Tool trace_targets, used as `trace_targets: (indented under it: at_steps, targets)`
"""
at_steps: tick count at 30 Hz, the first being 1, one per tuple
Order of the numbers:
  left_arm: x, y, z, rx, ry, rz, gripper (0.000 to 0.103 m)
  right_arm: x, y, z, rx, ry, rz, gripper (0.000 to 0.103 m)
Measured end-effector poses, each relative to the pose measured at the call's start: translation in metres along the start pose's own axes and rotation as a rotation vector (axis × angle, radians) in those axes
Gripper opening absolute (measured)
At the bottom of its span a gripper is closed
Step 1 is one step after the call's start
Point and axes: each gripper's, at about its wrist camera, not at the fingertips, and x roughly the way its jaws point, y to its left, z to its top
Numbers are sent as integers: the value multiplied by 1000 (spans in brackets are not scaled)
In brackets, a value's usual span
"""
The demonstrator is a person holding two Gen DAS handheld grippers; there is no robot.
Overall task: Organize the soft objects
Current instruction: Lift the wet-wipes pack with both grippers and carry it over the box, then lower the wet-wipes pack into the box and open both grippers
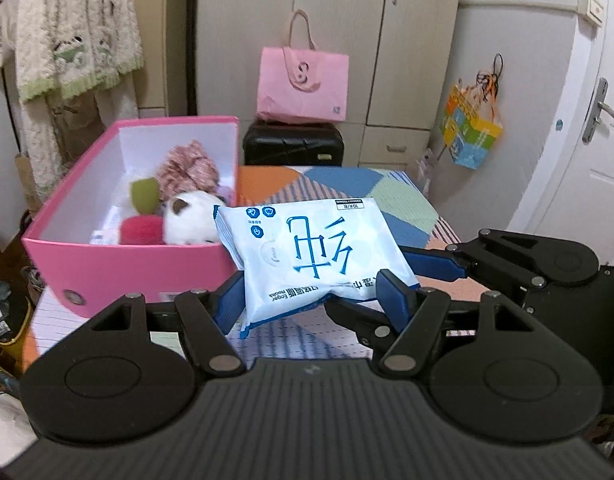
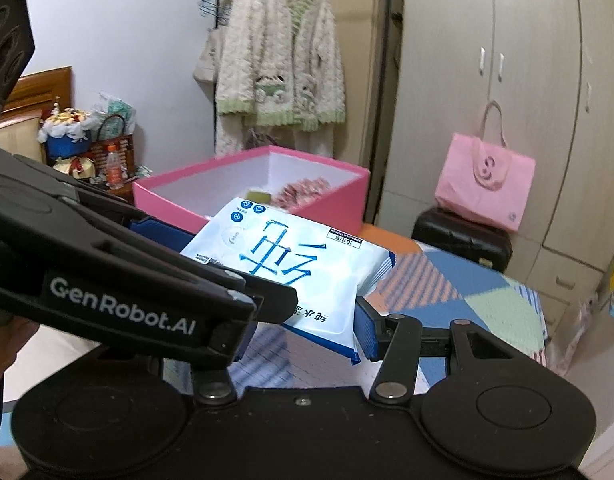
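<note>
Two claws of mine pinch one soft white-and-blue wipes packet (image 1: 307, 256): my left claw (image 1: 313, 304) clamps its near edge, and my right claw (image 2: 303, 320) grips the same pack, its left finger hidden behind the left claw's arm. The packet hangs above the patchwork bedspread (image 1: 403, 204). At ten o'clock, one open pink cardboard box (image 1: 119, 268) holds a white plush toy (image 1: 187, 220), a red round sponge (image 1: 141, 230), a green puff (image 1: 145, 194) and pinkish knitwear (image 1: 189, 170); deeper contents are hard to make out.
</note>
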Motion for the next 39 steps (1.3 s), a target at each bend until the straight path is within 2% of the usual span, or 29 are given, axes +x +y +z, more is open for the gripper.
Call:
trace_targets:
  at_steps: [13, 23, 31, 35, 39]
  targets:
    - [-36, 32, 21, 13, -89, 36, 68, -8, 38, 42, -94, -78, 6, 56]
    - [-25, 80, 50, 10, -142, 63, 68, 26, 57, 76, -111, -125, 8, 57]
    - [12, 129, 71, -27, -95, 78, 68, 83, 67, 104, -114, -93, 36, 57]
    - [38, 150, 71, -51, -35, 78, 68, 115, 67, 106, -85, -49, 69, 57]
    - [60, 167, 69, -88, 36, 44, 68, 142, 65, 103, -62, 21, 96, 57]
